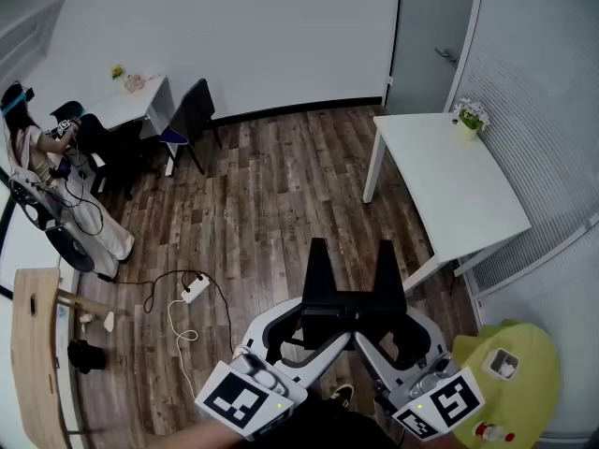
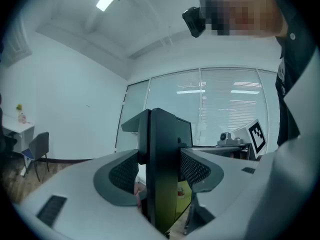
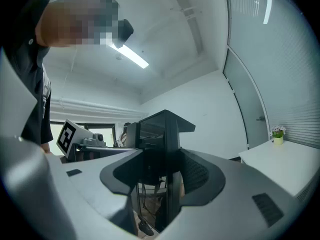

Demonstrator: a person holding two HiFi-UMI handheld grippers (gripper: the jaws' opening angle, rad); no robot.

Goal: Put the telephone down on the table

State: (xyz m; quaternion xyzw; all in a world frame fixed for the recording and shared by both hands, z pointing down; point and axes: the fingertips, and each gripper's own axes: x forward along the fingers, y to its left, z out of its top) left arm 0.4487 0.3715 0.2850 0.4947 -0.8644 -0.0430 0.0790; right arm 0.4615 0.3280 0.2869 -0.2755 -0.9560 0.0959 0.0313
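Observation:
The black telephone (image 1: 351, 293) hangs in the air over the wooden floor, its two black prongs pointing away from me. My left gripper (image 1: 314, 324) is shut on its left side and my right gripper (image 1: 388, 325) on its right side. In the left gripper view the phone's dark edge (image 2: 162, 154) stands upright between the dotted pads (image 2: 124, 173), which press on it. The right gripper view shows the same black body (image 3: 160, 139) clamped between that gripper's pads (image 3: 200, 174). The white table (image 1: 459, 190) stands apart, ahead and to the right.
A small flower pot (image 1: 470, 118) sits on the table's far corner. A yellow-green round table (image 1: 515, 372) is at the lower right. A power strip with cable (image 1: 195, 290) lies on the floor to the left. A seated person (image 1: 33, 157), dark chairs (image 1: 192, 115) and a desk fill the far left.

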